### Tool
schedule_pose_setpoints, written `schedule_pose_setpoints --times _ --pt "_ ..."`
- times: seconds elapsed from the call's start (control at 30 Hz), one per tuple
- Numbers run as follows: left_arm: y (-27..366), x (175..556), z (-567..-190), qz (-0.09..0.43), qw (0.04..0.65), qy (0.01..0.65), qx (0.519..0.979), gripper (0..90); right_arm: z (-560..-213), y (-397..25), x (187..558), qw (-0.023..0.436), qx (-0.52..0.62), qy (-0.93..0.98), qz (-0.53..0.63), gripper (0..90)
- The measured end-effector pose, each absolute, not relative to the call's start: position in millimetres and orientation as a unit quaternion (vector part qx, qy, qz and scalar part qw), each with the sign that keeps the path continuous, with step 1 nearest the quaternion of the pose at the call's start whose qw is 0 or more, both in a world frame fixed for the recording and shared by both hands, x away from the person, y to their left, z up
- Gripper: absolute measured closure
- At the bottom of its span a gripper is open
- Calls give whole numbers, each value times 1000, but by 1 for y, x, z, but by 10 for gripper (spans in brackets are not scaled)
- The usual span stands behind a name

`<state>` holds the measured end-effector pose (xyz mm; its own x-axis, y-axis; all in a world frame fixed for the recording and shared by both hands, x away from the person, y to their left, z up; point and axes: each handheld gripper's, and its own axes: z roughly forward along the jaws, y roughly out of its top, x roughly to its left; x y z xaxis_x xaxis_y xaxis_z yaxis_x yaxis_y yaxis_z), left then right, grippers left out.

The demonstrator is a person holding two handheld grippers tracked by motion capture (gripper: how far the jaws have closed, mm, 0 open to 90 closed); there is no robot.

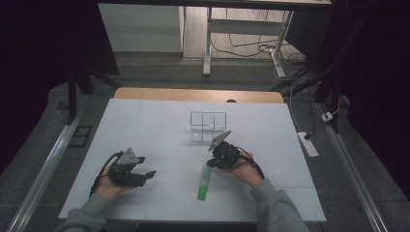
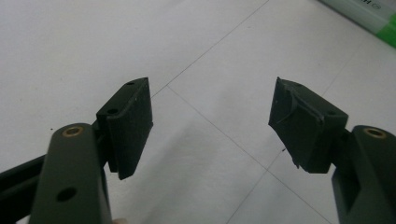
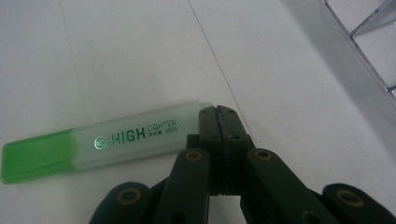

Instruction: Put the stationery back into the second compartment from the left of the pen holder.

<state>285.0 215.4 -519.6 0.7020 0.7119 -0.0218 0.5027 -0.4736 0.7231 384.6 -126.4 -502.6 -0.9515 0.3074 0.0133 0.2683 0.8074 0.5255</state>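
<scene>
White table surface [image 1: 145,125], seam lines visible; landmark for all positions is the green highlighter [image 1: 205,181].

Left of the highlighter, well apart: left gripper [image 1: 145,175], held low over the table with the hand beneath it. In the left gripper view its jaws stand wide apart with bare table between the pads [image 2: 133,121]; nothing gripped. One end of the highlighter [image 2: 373,14] sits at the upper right corner of that view, so the gripper points roughly toward it. Judgement: parked and released, waiting, kept clear so it does not knock the pen.

Highlighter: lies flat on the table near the front edge, green cap end toward the person, pale barrel end pointing away. Printed barrel [image 3: 126,137] readable in the right gripper view.

Right gripper [image 1: 212,164]: at the far, barrel end of the highlighter. Jaws pressed together, no gap, tips [image 3: 219,114] just beside or touching the barrel end; contact not certain. They clasp nothing. Judgement: closed tips suit nudging or lining up with the pen, not lifting.

Beyond the highlighter, farther from the person: clear plastic organiser [image 1: 208,124] with compartments, empty as far as can be seen. Judgement: likely destination.
</scene>
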Motion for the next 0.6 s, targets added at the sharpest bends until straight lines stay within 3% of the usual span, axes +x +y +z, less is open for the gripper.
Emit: schedule_pose_setpoints --times 0.43,0.6 --pt "216 285 -519 144 369 359 845 299 -498 -127 379 48 147 947 281 891" --pt "216 284 -518 144 371 356 846 299 -487 -131 368 54 128 949 281 820"
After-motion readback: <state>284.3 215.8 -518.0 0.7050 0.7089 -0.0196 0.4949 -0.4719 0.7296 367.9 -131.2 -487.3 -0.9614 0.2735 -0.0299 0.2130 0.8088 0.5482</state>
